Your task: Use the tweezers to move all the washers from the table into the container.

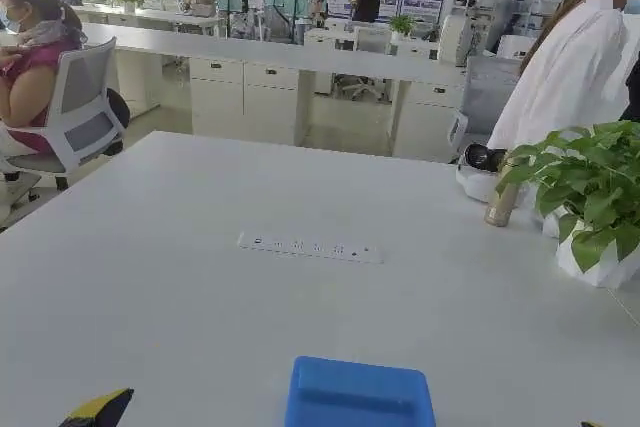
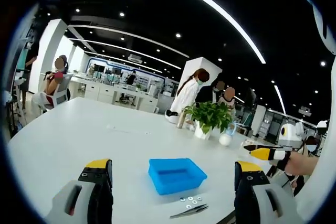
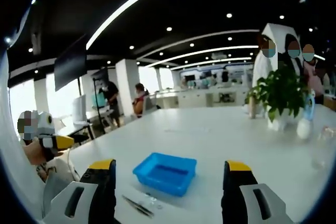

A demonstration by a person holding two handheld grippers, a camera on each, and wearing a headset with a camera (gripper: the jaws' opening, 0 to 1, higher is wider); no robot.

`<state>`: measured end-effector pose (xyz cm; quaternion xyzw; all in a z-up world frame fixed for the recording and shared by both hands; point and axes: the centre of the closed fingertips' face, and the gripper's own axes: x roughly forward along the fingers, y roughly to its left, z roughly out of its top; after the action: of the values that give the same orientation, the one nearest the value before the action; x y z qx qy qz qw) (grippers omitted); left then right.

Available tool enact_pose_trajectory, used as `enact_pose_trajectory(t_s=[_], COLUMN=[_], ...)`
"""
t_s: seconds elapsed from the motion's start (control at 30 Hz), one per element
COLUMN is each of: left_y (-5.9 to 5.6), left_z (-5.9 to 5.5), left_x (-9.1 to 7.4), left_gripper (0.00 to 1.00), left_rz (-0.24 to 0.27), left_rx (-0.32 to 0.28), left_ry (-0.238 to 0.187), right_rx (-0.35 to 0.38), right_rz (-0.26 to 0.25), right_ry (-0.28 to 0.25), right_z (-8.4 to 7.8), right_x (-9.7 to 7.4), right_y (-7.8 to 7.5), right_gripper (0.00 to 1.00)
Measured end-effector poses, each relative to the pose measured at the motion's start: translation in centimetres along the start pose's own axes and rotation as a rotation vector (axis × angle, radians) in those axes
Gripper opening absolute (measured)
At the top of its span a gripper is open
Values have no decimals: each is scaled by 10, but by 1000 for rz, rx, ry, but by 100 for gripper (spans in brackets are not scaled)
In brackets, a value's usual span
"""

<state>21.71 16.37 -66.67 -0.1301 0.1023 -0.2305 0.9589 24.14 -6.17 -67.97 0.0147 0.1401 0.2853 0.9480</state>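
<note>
Bench (image 1: 200, 277) white, open-plan office behind: blue container (image 2: 176, 174), washers (image 2: 190, 200), tweezers (image 2: 189, 211) near your edge, potted plant (image 1: 590, 187) at right. Your left gripper (image 2: 172, 165) and right gripper (image 3: 169, 165): fingers (image 2: 97, 182) wide, empty.

Washers (image 2: 190, 200) between container (image 2: 176, 175) and tweezers (image 2: 189, 211) on table (image 2: 79, 140); plant (image 2: 210, 115) behind container.

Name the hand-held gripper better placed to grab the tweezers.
Left, probably: the tweezers lie nearly centred between its open jaws; in the right gripper view they sit beside one jaw.
</note>
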Motion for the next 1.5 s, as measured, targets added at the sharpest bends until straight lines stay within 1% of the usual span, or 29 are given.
enact_pose_trajectory(t_s=[0.07, 0.1, 0.17, 0.27, 0.37, 0.47, 0.7, 0.9, 1.17, 1.3, 1.5], left_y=[0, 2, 3, 5, 6, 6, 4, 3, 6, 6, 8], left_z=[-2, -3, -5, -4, -1, -1, -3, -3, -6, -7, -8], left_x=[-1, -1, -1, -1, 0, 2, 6, 7, 5, 5, 5], left_gripper=[99, 99, 99, 99, 99, 99, 99, 99, 99, 99, 99], left_rz=[-2, -2, -2, 1, 1, -2, -13, -19, -14, -16, -12], left_rx=[-7, -9, -11, -13, -16, -18, -18, -13, -18, -15, -22], left_ry=[3, 7, 13, 11, 2, 3, 7, 11, 20, 23, 20], right_rx=[8, 7, -1, -20, -22, -24, -22, -5, -2, -2, -2], right_rz=[25, 28, 38, 41, 56, 64, 59, 50, 45, 36, 21], right_ry=[5, 5, 7, 20, 28, 30, 36, 32, 33, 54, 52], right_z=[-1, -1, 0, -1, -1, -1, -2, -3, -4, -9, -8], right_x=[2, 4, 7, 10, 12, 13, 12, 9, 9, 11, 10], right_y=[5, 7, 10, 12, 14, 14, 12, 8, 9, 8, 5], right_gripper=[81, 80, 82, 82, 82, 81, 80, 78, 78, 77, 78])
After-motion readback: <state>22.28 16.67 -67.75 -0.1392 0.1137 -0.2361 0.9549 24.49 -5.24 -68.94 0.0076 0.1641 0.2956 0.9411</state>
